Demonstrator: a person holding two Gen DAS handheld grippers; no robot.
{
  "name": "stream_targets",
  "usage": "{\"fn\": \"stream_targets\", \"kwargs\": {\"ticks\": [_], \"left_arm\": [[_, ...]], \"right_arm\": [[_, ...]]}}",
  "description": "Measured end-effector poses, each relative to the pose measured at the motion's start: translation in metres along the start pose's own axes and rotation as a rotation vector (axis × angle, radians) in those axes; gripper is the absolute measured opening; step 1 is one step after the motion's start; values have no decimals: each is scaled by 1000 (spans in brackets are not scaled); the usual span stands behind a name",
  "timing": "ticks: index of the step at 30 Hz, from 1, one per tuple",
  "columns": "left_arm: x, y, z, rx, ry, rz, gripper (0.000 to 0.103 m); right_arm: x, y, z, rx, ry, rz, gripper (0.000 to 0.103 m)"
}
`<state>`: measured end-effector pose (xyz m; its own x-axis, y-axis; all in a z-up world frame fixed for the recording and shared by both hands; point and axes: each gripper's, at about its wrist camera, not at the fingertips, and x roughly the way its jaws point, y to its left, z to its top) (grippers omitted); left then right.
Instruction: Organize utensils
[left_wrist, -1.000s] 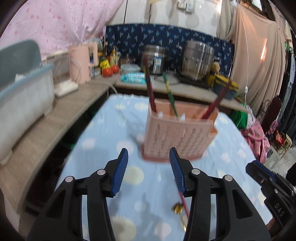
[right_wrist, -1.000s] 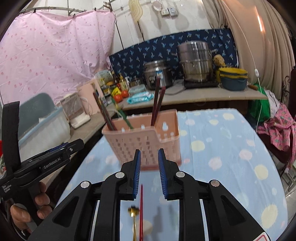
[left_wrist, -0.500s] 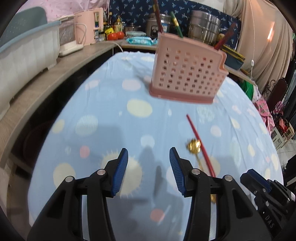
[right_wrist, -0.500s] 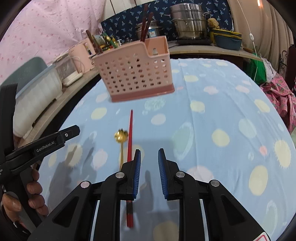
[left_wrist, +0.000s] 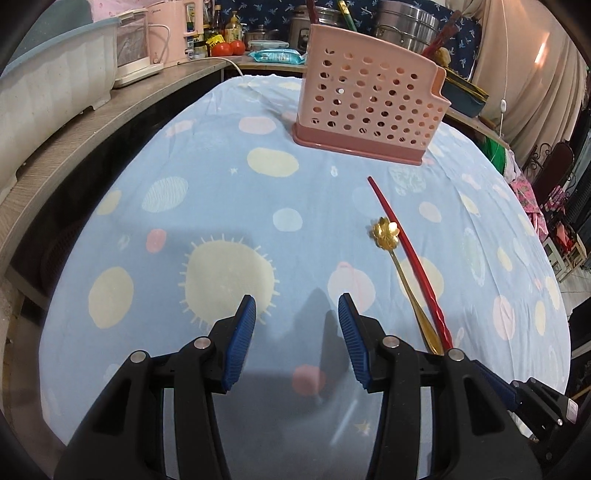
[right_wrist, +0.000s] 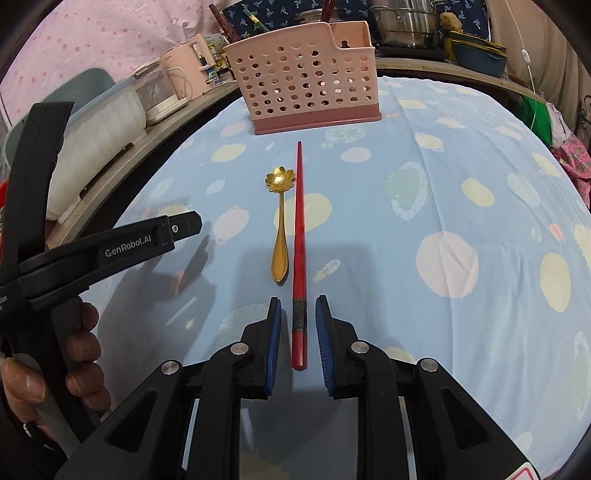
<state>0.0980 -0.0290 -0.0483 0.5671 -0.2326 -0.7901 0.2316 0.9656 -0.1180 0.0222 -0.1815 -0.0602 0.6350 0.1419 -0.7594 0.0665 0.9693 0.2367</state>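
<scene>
- We are looking across a table under a blue spotted cloth (right_wrist: 443, 177), which is filling most of both views and carrying everything the task concerns.
- We are taking the pink perforated utensil basket (right_wrist: 306, 88) as our landmark; it is standing upright on the cloth at the far side, with several chopsticks sticking up out of it.
- Behind the basket we are seeing a wooden counter (left_wrist: 110, 107) holding steel pots (right_wrist: 406, 26), a pink appliance and a pale plastic tub.
- We are holding the left gripper (left_wrist: 297, 314) on the near side of the basket, above bare cloth; its blue pads are standing apart with nothing between them, so it is open and empty. In the right wrist view its black body is showing at the left, with a hand (right_wrist: 44, 373) wrapped around the handle.
- We are holding the right gripper (right_wrist: 297, 314) straight in front of the basket, its jaws narrowly parted on either side of the chopstick's thick end, with a gap showing on both sides, so it is gripping nothing.
- A red chopstick (right_wrist: 299, 236) is lying flat on the cloth, its thin tip pointing at the basket and stopping short of its base.
- A gold spoon (right_wrist: 280, 221) with a flower-shaped bowl is lying just beside the chopstick, on its left in the right wrist view, bowl toward the basket.
</scene>
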Motion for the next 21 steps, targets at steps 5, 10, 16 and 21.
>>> {"fn": "stream_targets", "kwargs": {"ticks": [5,10,16,21], "left_arm": [[0,-3,-2,0,8,-7,44],[0,-9,-4,7,19,-27,44],[-4,-27,-8,32,27,-67,50],[-6,-45,-10,54,30,-109,56]], "right_arm": [[1,-1,0,-4,1,-12,13],[1,-8,-1,9,-1,-15,7],[-3,-15,1,36,-12,-30,7],[-6,-27,3,69,-21,-44,7]]}}
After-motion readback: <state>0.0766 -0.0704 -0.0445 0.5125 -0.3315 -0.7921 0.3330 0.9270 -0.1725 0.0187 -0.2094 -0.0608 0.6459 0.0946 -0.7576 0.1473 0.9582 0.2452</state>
